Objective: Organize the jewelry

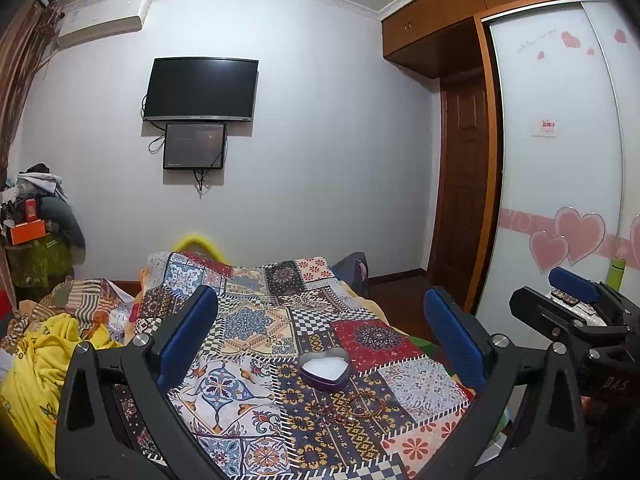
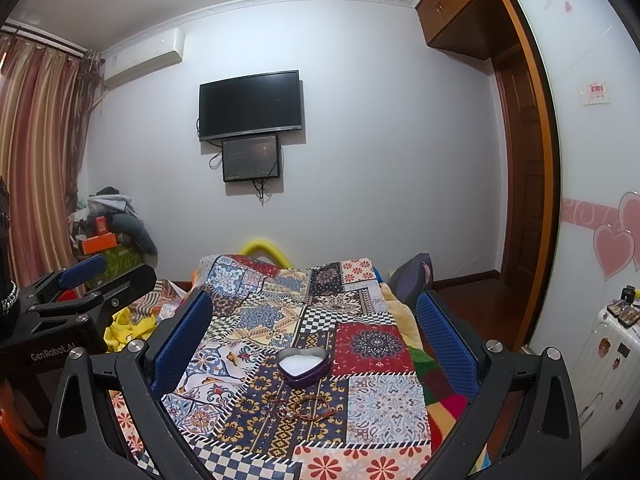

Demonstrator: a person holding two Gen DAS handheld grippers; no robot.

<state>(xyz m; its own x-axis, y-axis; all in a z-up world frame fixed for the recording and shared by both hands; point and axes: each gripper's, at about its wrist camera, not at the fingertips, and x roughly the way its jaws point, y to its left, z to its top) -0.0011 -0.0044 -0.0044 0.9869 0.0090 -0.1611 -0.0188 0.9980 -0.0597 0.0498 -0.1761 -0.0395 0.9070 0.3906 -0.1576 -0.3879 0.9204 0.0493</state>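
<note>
A bed (image 1: 256, 320) covered by a patchwork-print spread (image 2: 360, 392) filled the middle of both views, its far end toward a white wall that carried a dark television (image 2: 250, 105) with a smaller dark screen (image 2: 251, 158) hung just under it and an air conditioner (image 2: 144, 58) near the ceiling. A wardrobe door (image 1: 560, 160) with pink heart decals stood off the bed's right side; a small red-lettered label on it was too blurred to read. The left gripper (image 1: 320, 344) hovered over the near part of the bed with its blue-padded jaws spread wide and nothing between them; its black body, seen from the right wrist view, bore the white lettering "GenRobot.AI". The right gripper (image 2: 314, 340) hung likewise wide open and empty, and its body showed faint lettering like "DAS" in the left wrist view. A heart-shaped tin (image 2: 303, 366), purple outside with a white lining, sat open on the spread toward the bed's near end, roughly midway between its side edges. Just nearer than the tin, touching the spread and apart from both grippers, lay the bracelets (image 2: 306, 406), a small cluster of reddish and beaded loops overlapping one another.
</note>
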